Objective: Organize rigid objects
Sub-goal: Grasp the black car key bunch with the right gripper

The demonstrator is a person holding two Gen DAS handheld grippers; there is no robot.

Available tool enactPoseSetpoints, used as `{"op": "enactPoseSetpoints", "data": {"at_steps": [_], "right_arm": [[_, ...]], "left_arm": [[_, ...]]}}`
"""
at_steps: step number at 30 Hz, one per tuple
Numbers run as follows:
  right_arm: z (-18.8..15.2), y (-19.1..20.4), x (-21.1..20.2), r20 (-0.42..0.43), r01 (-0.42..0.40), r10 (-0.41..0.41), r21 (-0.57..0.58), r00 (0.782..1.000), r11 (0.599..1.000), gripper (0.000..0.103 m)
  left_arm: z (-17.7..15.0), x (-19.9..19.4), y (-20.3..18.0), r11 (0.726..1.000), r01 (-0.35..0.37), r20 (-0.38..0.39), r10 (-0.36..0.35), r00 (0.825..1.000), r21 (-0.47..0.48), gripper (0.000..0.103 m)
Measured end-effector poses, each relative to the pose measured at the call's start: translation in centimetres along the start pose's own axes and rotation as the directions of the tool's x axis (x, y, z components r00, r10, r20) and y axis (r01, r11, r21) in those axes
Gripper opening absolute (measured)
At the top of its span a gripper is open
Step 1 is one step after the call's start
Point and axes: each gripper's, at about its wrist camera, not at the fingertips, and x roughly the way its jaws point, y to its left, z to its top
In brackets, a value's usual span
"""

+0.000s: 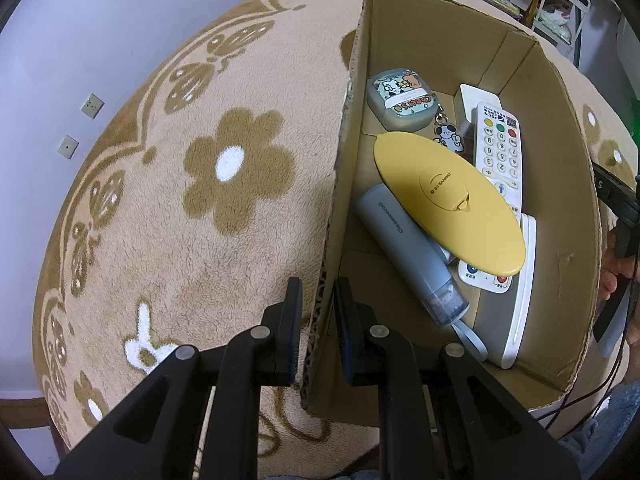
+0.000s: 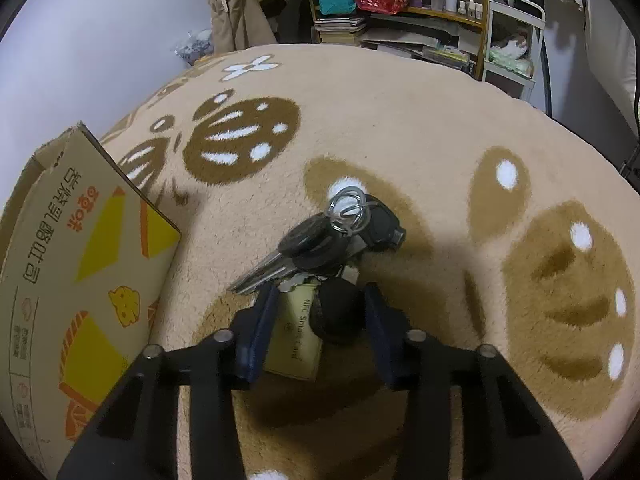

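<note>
My left gripper [image 1: 318,292] is shut on the near left wall of an open cardboard box [image 1: 344,152], one finger outside and one inside. The box holds a yellow oval case [image 1: 448,200], a grey tube-shaped device [image 1: 408,248], a white remote [image 1: 500,148], a small printed case [image 1: 404,100] with a dog charm, and a white flat device [image 1: 520,300]. My right gripper [image 2: 318,296] straddles a key bunch [image 2: 320,240] on the rug, its jaws around the tan NFC card tag [image 2: 298,332] and black fob [image 2: 340,308]. The box's printed outside [image 2: 80,280] stands to the left.
Everything sits on a beige rug [image 1: 200,240] with brown flower and butterfly patterns. Shelves with books, bottles and bags [image 2: 400,8] stand behind the rug. The other handheld gripper and a hand [image 1: 616,240] show past the box's right wall.
</note>
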Motion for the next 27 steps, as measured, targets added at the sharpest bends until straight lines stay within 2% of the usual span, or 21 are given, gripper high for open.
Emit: {"op": "enactPoseSetpoints", "data": {"at_steps": [2, 5, 10, 19, 27], "right_arm": [[0.3, -0.4, -0.2, -0.005, -0.003, 0.003, 0.02, 1.0, 1.0, 0.032], [0.9, -0.8, -0.4, -0.052, -0.01, 0.012, 0.046, 0.999, 0.999, 0.031], [1.4, -0.5, -0.8, -0.064, -0.007, 0.009, 0.038, 0.998, 0.999, 0.03], [3.0, -0.8, -3.4, -0.016, 0.044, -0.044, 0.043, 0.999, 0.998, 0.03], [4.2, -1.7, -6.1, 0.054, -0.009, 0.004, 0.091, 0.999, 0.996, 0.03]], "left_arm": [[0.0, 0.0, 0.0, 1.0, -0.002, 0.0, 0.002, 1.0, 0.002, 0.016], [0.0, 0.0, -0.1, 1.0, 0.001, -0.001, -0.001, 1.0, -0.001, 0.016], [0.0, 0.0, -0.1, 1.0, 0.003, -0.002, -0.003, 1.0, -0.003, 0.016], [0.0, 0.0, -0.1, 1.0, 0.006, -0.002, -0.006, 1.0, -0.004, 0.016], [0.0, 0.0, 0.0, 1.0, 0.005, -0.002, -0.005, 1.0, -0.003, 0.016]]}}
